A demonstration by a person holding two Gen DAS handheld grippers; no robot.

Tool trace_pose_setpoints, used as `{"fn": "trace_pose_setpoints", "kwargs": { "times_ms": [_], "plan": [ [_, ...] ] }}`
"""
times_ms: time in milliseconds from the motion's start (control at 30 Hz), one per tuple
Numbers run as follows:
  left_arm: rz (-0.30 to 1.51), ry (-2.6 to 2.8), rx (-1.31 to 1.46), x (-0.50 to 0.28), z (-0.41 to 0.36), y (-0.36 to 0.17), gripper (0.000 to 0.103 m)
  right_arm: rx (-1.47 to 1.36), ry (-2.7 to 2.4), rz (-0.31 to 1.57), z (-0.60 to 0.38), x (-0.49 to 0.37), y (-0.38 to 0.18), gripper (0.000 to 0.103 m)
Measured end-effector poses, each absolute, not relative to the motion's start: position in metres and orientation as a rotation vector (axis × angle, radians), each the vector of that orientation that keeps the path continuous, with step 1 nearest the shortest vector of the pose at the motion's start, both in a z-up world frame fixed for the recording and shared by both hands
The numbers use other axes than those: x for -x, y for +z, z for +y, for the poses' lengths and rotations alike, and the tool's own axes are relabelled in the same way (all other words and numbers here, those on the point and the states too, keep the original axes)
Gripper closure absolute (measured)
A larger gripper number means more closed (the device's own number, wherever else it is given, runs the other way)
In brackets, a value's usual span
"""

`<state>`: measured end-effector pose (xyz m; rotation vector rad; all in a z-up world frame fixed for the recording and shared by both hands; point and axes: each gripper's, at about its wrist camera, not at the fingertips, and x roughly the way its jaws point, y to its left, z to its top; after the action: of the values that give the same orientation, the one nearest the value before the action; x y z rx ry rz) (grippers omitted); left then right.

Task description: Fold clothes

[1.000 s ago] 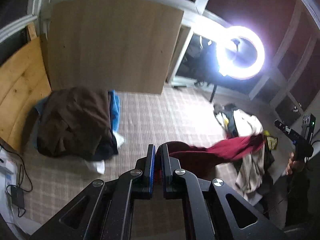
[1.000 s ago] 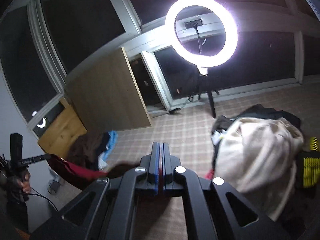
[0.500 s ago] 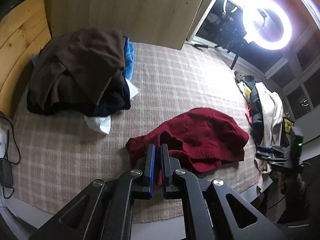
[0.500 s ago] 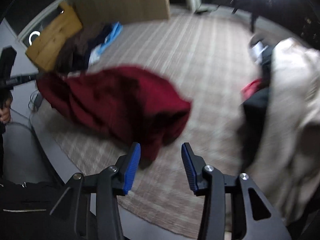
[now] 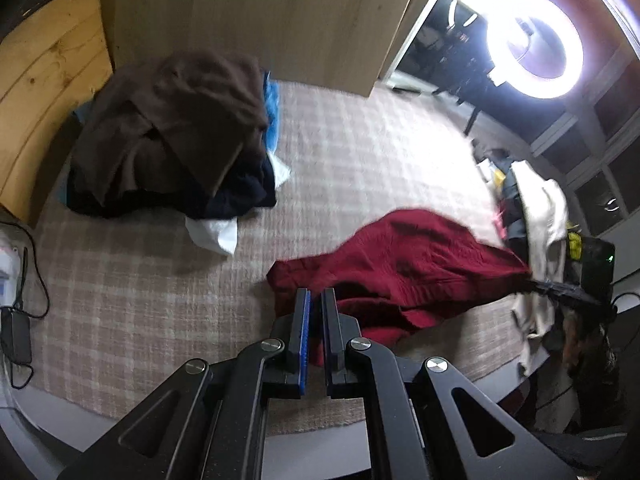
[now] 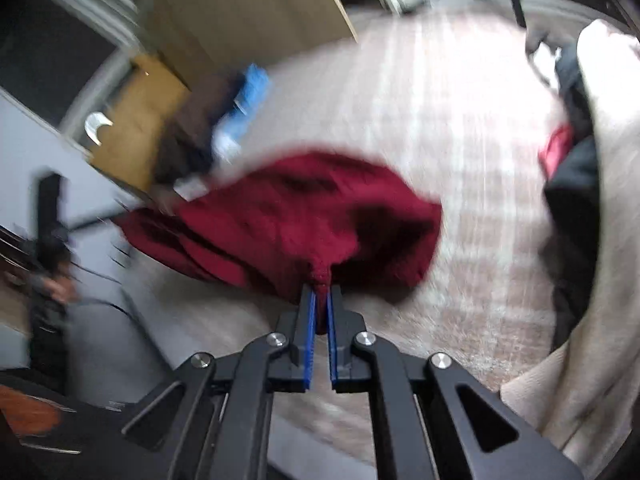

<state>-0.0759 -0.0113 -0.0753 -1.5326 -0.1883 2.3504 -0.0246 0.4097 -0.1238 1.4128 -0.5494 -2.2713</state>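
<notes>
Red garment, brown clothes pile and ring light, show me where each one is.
red garment [image 5: 404, 264]: left wrist view, middle of the spread cloth.
brown clothes pile [image 5: 172, 128]: left wrist view, top brown layer.
ring light [image 5: 534, 46]: left wrist view, on its glowing ring and centre glare.

Right claw [image 6: 320, 300] pinched tight; left claw [image 5: 316, 300] apparently nearly closed.

Matt knitted red garment [image 5: 404, 264]

A dark red garment [image 5: 404, 268] lies on a beige plaid cloth [image 5: 360, 160]; the far-left pile [image 5: 172, 132] is brown, navy and blue.
</notes>
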Motion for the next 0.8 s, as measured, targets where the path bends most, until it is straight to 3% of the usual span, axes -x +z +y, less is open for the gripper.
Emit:
{"fn": "trace_pose_setpoints", "kwargs": {
  "times_ms": [367,533,633,800],
  "plan": [
    [-0.096,2.327,1.445,0.115,0.005,-0.049,0.098,-1.244,-2.406,-0.665,0.437,0.038,-0.066,0.098],
    [0.015,2.445,1.284,0.185,0.014,0.009,0.098,-1.11,-2.523,-0.694,0.472,0.107,-0.018,0.098],
    [0.107,2.488,1.148,0.187,0.02,0.049,0.098,-1.006,-2.582,-0.677,0.485,0.12,0.024,0.098],
    [0.156,2.432,1.133,0.164,0.02,0.038,0.098,-0.997,-2.602,-0.661,0.491,0.084,0.031,0.098]
  ]
}}
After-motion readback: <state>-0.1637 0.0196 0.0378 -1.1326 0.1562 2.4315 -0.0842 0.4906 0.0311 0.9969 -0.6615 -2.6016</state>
